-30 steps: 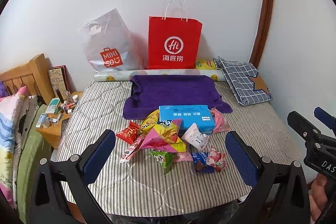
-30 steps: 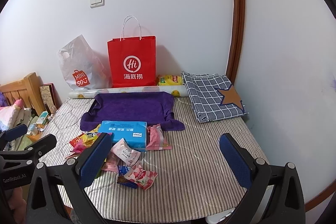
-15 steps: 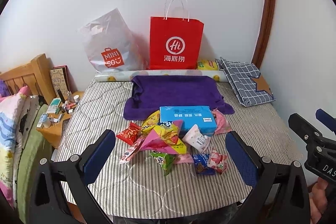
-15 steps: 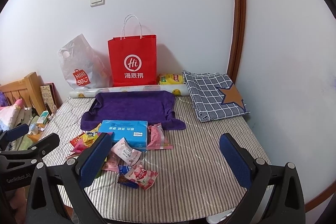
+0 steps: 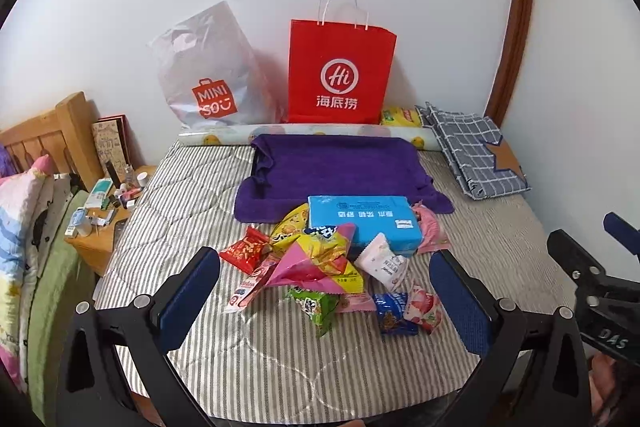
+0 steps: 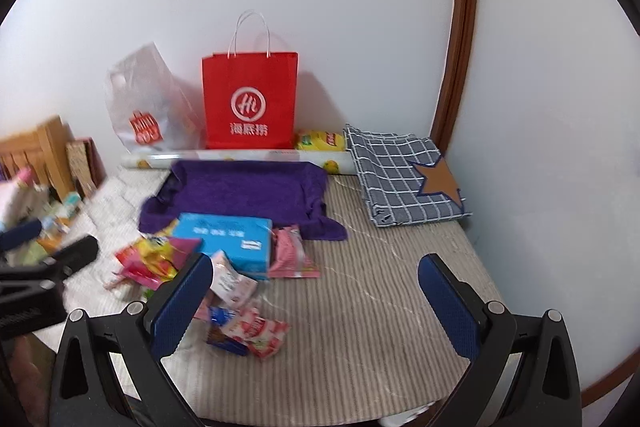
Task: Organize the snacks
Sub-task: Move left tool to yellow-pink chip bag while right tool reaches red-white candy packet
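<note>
A heap of snack packets (image 5: 316, 263) lies on the striped table (image 5: 260, 359), in front of a blue box (image 5: 362, 223) that rests on a purple towel (image 5: 340, 167). The heap also shows in the right wrist view (image 6: 160, 259), with a red-and-white packet (image 6: 260, 333) nearest. My left gripper (image 5: 324, 291) is open and empty, above the table's front edge, short of the heap. My right gripper (image 6: 314, 295) is open and empty, to the right of the heap. A red paper bag (image 5: 340, 71) stands at the back.
A white Miniso plastic bag (image 5: 204, 79) leans beside the red bag. A rolled mat (image 5: 304, 133) and a yellow packet (image 5: 400, 117) lie along the wall. A folded checked cloth (image 5: 476, 151) lies back right. A cluttered bedside stand (image 5: 100, 215) and a bed are left.
Both grippers have drifted slightly; the right wrist view has swung a little and is blurred. Nothing on the table has moved.
</note>
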`<state>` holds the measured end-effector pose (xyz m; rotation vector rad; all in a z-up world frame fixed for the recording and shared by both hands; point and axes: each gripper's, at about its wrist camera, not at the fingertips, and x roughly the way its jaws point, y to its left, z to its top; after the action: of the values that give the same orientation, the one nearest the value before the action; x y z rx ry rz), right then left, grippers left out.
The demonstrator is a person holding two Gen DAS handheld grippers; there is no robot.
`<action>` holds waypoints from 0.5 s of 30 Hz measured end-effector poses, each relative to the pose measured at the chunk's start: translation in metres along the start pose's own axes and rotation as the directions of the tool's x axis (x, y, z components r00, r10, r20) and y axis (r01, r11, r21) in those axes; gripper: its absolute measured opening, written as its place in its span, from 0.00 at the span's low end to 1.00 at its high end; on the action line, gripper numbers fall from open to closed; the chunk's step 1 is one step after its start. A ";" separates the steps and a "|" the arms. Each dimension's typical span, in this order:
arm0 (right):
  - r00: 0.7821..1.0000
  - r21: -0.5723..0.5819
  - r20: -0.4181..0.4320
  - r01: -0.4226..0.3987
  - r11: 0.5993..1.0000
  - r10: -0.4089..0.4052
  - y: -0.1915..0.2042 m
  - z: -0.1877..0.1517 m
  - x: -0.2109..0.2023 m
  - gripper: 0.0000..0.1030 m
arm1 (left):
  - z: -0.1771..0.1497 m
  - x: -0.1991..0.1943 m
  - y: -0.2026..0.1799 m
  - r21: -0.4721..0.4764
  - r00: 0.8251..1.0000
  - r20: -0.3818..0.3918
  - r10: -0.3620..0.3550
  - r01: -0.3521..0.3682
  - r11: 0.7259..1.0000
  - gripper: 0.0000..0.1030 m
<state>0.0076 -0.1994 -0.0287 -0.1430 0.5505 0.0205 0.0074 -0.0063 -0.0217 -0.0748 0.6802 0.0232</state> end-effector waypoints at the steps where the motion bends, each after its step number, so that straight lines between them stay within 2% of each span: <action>1: 1.000 -0.006 -0.008 0.006 1.000 -0.006 0.002 -0.001 0.004 1.00 | 0.000 0.003 0.000 0.002 1.000 -0.005 0.006 -0.006 1.000 1.00; 11: 0.991 0.040 -0.121 -0.061 0.997 0.066 0.001 -0.020 0.057 1.00 | -0.012 0.045 0.016 0.015 0.996 -0.075 0.039 -0.037 0.999 0.98; 15: 0.977 0.078 -0.167 -0.122 0.989 0.134 -0.001 -0.027 0.078 1.00 | -0.017 0.063 0.027 -0.011 0.994 -0.105 0.022 -0.024 1.000 0.98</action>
<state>0.0600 -0.2055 -0.0925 -0.0436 0.7311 0.1161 0.0446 0.0191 -0.0759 -0.0804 0.7862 0.0459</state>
